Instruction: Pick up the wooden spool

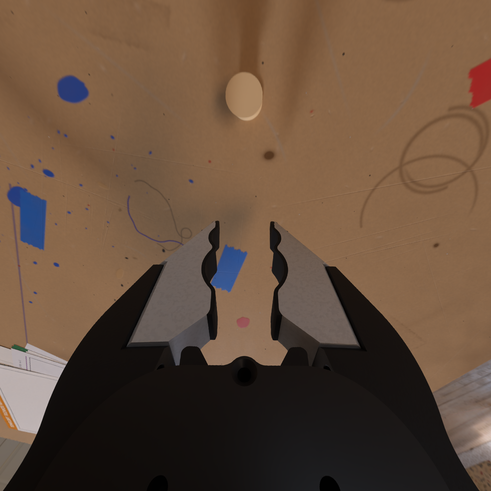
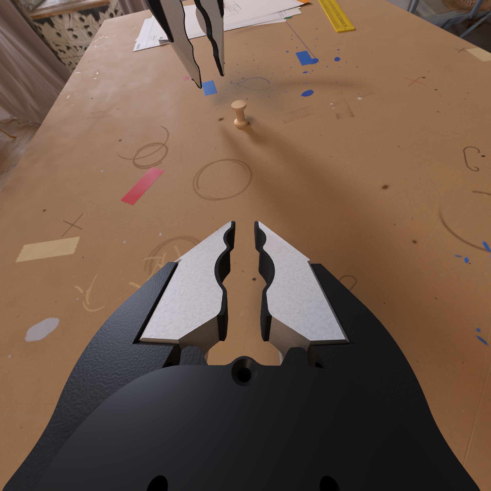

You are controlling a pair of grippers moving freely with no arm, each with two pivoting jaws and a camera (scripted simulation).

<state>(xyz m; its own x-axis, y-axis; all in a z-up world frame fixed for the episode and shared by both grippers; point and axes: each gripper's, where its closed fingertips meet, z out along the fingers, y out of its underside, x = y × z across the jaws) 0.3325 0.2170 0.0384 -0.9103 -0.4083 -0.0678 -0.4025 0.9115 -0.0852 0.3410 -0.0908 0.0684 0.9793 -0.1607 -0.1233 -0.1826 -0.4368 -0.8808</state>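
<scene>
A pale wooden spool (image 2: 240, 113) stands upright on the brown table (image 2: 318, 164), with a round top, a thin stem and a round foot. In the left wrist view I see the spool (image 1: 244, 95) from above, well ahead of my left gripper (image 1: 244, 224). The left gripper is open and empty, hanging above the table and pointing down. It also shows in the right wrist view (image 2: 210, 79), above and beyond the spool. My right gripper (image 2: 244, 224) is open and empty, low over the table, far short of the spool.
A stack of white papers (image 2: 239, 18) and a yellow ruler (image 2: 336, 14) lie at the table's far end. Tape strips lie flat on the table: blue (image 2: 209, 88), red (image 2: 142, 185), beige (image 2: 47, 249). Paint spots and pen marks cover the surface.
</scene>
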